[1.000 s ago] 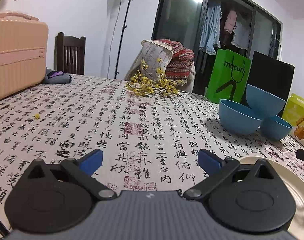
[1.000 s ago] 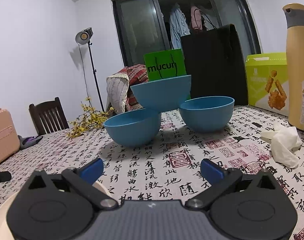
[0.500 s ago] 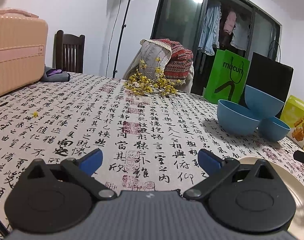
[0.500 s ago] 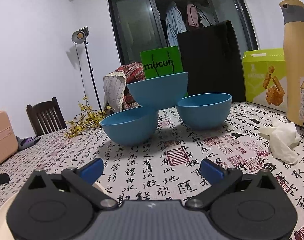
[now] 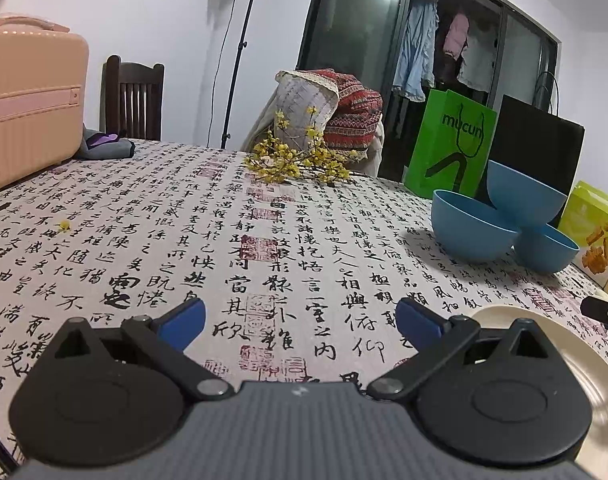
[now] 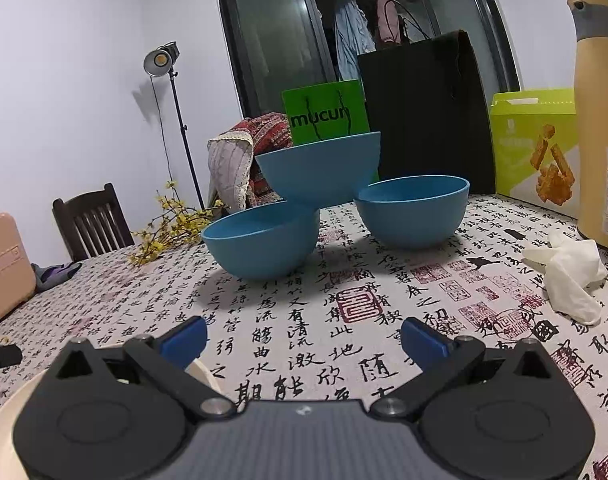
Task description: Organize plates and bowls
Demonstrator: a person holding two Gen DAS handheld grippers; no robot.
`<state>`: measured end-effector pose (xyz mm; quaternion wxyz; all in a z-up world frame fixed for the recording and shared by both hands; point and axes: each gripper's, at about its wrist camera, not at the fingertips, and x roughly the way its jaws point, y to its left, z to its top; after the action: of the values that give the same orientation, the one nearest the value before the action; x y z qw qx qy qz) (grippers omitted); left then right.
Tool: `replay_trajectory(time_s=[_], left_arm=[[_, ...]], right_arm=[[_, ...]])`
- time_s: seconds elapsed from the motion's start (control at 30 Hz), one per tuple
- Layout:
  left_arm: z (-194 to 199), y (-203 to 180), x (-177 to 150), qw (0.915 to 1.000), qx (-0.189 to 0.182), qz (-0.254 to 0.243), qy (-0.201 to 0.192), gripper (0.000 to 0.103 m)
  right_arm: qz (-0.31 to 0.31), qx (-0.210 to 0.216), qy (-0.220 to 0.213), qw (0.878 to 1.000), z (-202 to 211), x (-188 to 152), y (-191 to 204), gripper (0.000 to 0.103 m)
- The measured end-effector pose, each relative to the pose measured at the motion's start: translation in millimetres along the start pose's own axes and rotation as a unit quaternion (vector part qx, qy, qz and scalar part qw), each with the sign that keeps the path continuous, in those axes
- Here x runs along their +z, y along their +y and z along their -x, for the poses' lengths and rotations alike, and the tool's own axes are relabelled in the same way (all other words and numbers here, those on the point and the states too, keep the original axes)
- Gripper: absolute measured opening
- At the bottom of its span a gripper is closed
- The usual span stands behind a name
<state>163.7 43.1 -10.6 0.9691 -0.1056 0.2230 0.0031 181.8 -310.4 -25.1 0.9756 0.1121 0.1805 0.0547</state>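
Three blue bowls stand on the calligraphy-print tablecloth: a left bowl (image 6: 264, 240), a right bowl (image 6: 412, 210), and a top bowl (image 6: 320, 172) resting tilted on both. In the left wrist view they sit at the far right (image 5: 472, 228). A cream plate (image 5: 576, 364) lies at the lower right there, and at the lower left in the right wrist view (image 6: 8, 412). My left gripper (image 5: 300, 322) is open and empty over the cloth. My right gripper (image 6: 304, 338) is open and empty, in front of the bowls, its left finger over the plate's rim.
A green bag (image 6: 328, 114), a black bag (image 6: 424, 112) and a yellow-green box (image 6: 532, 148) stand behind the bowls. A tan bottle (image 6: 600, 120) and crumpled tissue (image 6: 568, 276) are at the right. A pink suitcase (image 5: 28, 96), yellow flowers (image 5: 296, 160) and a chair (image 5: 132, 96) are at the left.
The right gripper has moved a little closer to the bowls. The left gripper has shifted only slightly. Both stay open.
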Motion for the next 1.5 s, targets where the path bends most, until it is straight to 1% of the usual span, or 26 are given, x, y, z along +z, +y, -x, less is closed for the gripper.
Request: replay_trajectory(time_s=[0.17, 0.4, 0.8, 1.07, 1.2, 1.3, 1.5], left_arm=[[-0.6, -0.4, 0.2, 1.0000, 0.001, -0.001, 0.002, 0.103], [-1.4, -0.6, 0.5, 1.0000, 0.001, 0.002, 0.003, 0.103], [-2.6, 0.8, 0.8, 1.0000, 0.002, 0.002, 0.009, 0.103], [-1.8, 1.0, 0.4, 1.0000, -0.002, 0.002, 0.005, 0.103], [-1.1, 0.7, 0.2, 1.0000, -0.006, 0.001, 0.004, 0.103], [-2.4, -0.2, 0.5, 1.0000, -0.003, -0.001, 0.009, 0.103], [-3.8, -2.3, 0.7, 0.9999, 0.005, -0.007, 0.009, 0.103]], right_arm=[[-0.003, -0.006, 0.002, 1.000, -0.2, 0.3, -0.4, 0.103], [-0.010, -0.011, 0.017, 1.000, -5.7, 1.7, -2.3, 0.103], [-0.006, -0.012, 0.014, 1.000, -4.8, 1.3, -1.9, 0.103], [-0.010, -0.003, 0.001, 1.000, -0.2, 0.5, -3.3, 0.103], [-0.009, -0.011, 0.005, 1.000, -2.0, 1.4, -2.2, 0.103], [-0.010, -0.013, 0.011, 1.000, -3.9, 1.8, -2.3, 0.103], [-0.013, -0.014, 0.005, 1.000, -1.9, 0.8, -3.2, 0.103]])
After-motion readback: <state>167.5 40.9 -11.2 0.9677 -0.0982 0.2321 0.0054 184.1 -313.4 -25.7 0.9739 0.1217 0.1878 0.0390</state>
